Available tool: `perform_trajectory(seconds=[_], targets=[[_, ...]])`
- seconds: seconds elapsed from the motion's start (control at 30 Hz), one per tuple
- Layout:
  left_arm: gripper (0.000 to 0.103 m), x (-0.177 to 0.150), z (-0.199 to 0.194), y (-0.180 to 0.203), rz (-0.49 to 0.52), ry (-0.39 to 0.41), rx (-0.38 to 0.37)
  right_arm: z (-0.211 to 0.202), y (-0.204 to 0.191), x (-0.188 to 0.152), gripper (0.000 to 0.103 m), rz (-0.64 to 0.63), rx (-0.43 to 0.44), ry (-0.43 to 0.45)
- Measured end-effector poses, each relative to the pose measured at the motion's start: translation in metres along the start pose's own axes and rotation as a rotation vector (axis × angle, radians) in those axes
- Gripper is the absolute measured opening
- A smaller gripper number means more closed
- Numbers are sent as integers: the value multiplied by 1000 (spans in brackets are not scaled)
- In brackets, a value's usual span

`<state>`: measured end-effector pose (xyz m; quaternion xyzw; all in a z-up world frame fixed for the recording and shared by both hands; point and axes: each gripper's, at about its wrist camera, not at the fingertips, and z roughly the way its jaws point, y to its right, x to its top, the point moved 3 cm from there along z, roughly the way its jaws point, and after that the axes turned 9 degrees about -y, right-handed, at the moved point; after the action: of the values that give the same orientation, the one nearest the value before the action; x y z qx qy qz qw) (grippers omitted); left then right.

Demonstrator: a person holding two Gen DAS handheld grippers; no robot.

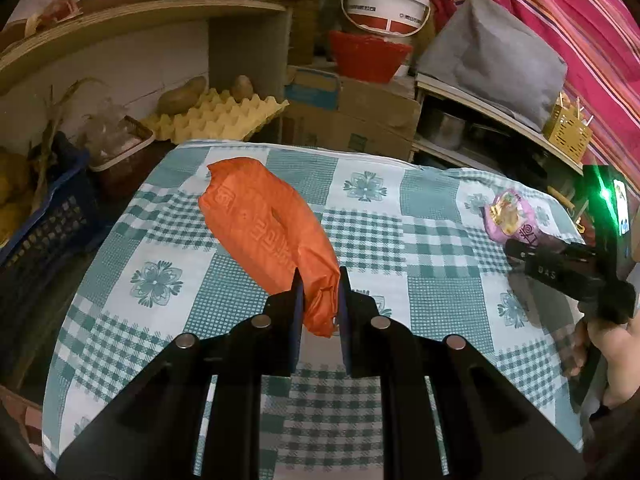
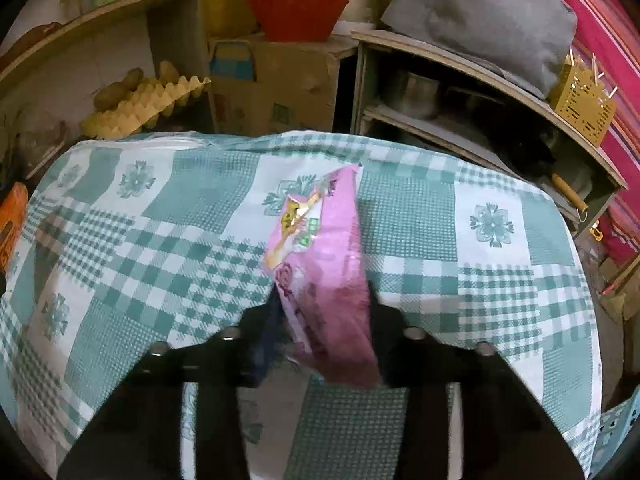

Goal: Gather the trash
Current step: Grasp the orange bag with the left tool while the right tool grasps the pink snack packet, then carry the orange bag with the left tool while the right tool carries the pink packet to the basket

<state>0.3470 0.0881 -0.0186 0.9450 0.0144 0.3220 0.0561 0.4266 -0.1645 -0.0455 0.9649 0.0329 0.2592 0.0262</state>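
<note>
Pickup step is in hand: we've got one piece of trash in each tool, both over the checked tablecloth (image 1: 436,248). Left gripper (image 1: 318,280) is pressed nearly together, pinching the tail of the orange bag (image 1: 264,224); the rest of the bag lies out ahead on the cloth. Right gripper (image 2: 324,300) has its jaws narrowed onto the pink snack wrapper (image 2: 320,256), pads squeezing its lower end. We reckon next is lifting both clear and carrying them to a bin; no bin is visible here, so we need to find one.
</note>
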Motion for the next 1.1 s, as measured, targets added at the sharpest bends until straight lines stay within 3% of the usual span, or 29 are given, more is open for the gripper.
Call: perform_trajectory(seconds=[0.3,0.43,0.7,0.83,1.1], targets=[[14,-1,-12,20,18,18,-12,-68,41,-24,27,-1,-52,123],[14,-2,-22,41,47,32,-21,-111,81,-51,27,37,-87,167],[14,-7,-46,97,123,71,-69,-175,196,-140,27,239,-176,206],[14,-15,-53,139,173,79,-111,-193,248,-181,27,353,-201,222],[14,-47,-68,257,334,76,-208,-218,311,-226,27,427,-245,235]])
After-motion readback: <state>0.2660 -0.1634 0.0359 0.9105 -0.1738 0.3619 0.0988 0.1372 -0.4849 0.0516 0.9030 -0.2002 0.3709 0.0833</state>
